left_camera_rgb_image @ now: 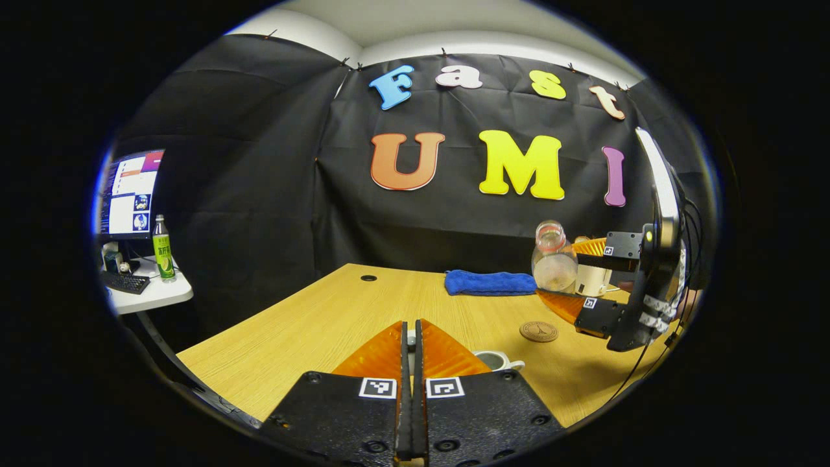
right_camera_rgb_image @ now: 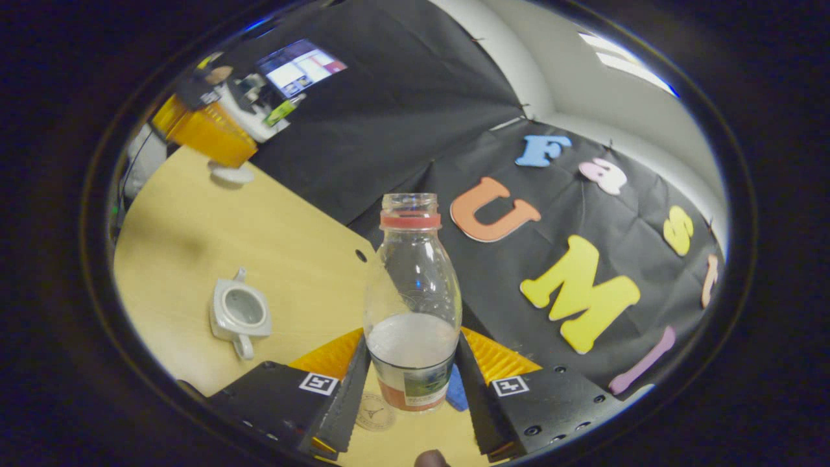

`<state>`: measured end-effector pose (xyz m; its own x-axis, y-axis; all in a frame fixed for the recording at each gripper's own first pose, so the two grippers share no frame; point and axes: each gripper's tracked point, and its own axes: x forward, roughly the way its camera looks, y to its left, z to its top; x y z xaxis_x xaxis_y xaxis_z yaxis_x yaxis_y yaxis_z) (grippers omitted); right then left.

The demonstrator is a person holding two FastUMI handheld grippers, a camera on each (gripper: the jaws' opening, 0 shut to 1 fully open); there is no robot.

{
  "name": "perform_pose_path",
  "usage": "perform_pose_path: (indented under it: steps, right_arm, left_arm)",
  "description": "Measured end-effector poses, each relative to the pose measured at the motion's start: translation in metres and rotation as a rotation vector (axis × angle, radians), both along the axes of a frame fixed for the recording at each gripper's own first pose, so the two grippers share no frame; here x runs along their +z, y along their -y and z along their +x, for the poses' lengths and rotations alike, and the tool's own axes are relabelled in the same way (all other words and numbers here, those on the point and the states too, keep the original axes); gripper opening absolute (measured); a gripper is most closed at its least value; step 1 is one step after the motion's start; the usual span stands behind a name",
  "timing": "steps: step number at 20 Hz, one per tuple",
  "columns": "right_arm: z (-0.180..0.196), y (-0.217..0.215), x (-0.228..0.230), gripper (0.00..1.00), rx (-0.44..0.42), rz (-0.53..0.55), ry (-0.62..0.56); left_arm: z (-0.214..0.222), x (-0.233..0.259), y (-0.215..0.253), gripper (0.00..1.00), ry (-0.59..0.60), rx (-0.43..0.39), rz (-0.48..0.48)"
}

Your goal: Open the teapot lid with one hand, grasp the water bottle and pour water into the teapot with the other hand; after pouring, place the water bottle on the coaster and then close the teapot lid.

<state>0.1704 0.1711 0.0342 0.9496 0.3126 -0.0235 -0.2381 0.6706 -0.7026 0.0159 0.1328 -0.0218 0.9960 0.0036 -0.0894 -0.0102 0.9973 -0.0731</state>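
**Holding the bottle above the counter**

Gripping the bottle (right_camera_rgb_image: pixel 413 305) low on its body, my right tool (right_camera_rgb_image: pixel 412 376) has both fingers pressed on it; it stands upright, uncapped, part full. Below it lies the coaster (right_camera_rgb_image: pixel 374 411), near a blue cloth (left_camera_rgb_image: pixel 490 283). I see the teapot (right_camera_rgb_image: pixel 238 313) open on the counter (right_camera_rgb_image: pixel 285 240) to the left. My left tool (left_camera_rgb_image: pixel 411 350) has its fingers together, lifted over the teapot; whether it pinches the lid I cannot tell.

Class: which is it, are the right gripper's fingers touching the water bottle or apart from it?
Touching. The right gripper view shows the right gripper with both fingers pressed against the water bottle.
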Motion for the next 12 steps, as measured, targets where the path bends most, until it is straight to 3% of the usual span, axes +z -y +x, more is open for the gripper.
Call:
perform_pose_path:
  steps: [3, 6, 12]
  right_arm:
    - [0.010, 0.021, 0.008, 0.71, -0.023, 0.264, -0.119]
    - [0.020, 0.039, 0.011, 0.72, -0.028, 0.451, -0.207]
    - [0.049, 0.072, -0.014, 0.72, -0.069, 0.692, -0.344]
  left_arm:
    - [0.004, 0.002, 0.013, 0.03, 0.001, -0.024, 0.016]
    - [0.006, 0.004, 0.026, 0.02, 0.006, -0.051, 0.020]
    - [0.006, 0.007, 0.041, 0.03, 0.016, -0.080, 0.034]
